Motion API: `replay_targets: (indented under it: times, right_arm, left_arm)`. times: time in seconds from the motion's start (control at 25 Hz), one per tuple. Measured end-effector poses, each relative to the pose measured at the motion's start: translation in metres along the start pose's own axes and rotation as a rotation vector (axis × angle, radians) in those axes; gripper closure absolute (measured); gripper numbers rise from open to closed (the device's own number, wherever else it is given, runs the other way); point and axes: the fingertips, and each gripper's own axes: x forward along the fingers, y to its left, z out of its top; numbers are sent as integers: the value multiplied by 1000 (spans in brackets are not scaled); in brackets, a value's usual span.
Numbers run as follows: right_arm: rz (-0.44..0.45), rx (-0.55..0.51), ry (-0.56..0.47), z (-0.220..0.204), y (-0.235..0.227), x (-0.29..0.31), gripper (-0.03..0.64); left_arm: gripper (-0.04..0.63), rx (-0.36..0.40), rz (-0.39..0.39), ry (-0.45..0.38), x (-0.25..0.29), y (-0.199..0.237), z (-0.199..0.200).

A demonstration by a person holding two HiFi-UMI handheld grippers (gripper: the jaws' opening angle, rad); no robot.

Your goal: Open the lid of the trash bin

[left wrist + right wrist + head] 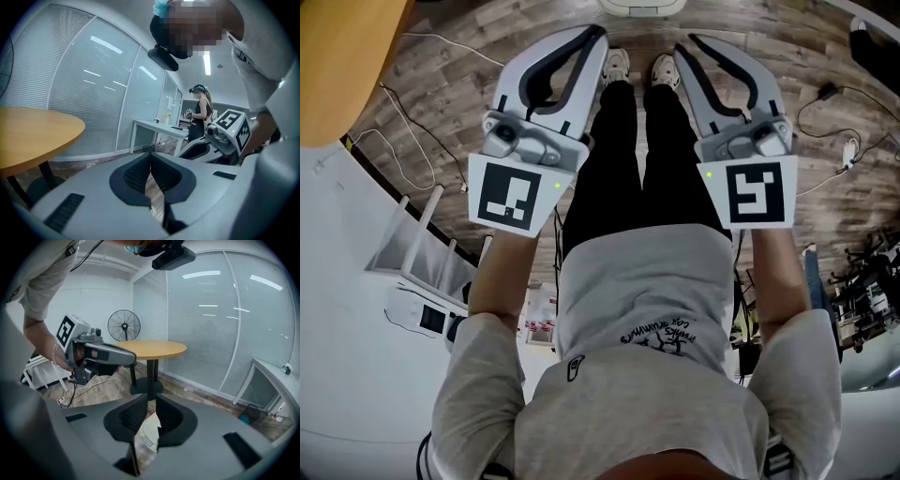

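The task has barely begun: the white trash bin (642, 7) sits untouched on the floor ahead, lid seemingly shut, while the left gripper (595, 37) has its fingers together and the right gripper (689, 45) has them narrowly apart, both empty.

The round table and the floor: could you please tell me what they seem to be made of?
Round table: the top looks like wood or wood-look laminate, smooth matte tan with no visible grain; its pedestal is dark, probably metal. Floor: wood or wood-print planks, judging by streaky grain and plank seams.
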Motion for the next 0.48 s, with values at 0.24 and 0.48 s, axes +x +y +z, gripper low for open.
replay_targets:
  times: [0.24,0.48]
  right_arm:
    - [6,-88,69,-46,-2,30,549]
    - [24,-191,141,-88,4,55,548]
  left_arm:
    - [575,-13,-16,18,12,2,-34]
    - [575,-46,-5,19,20,8,-64]
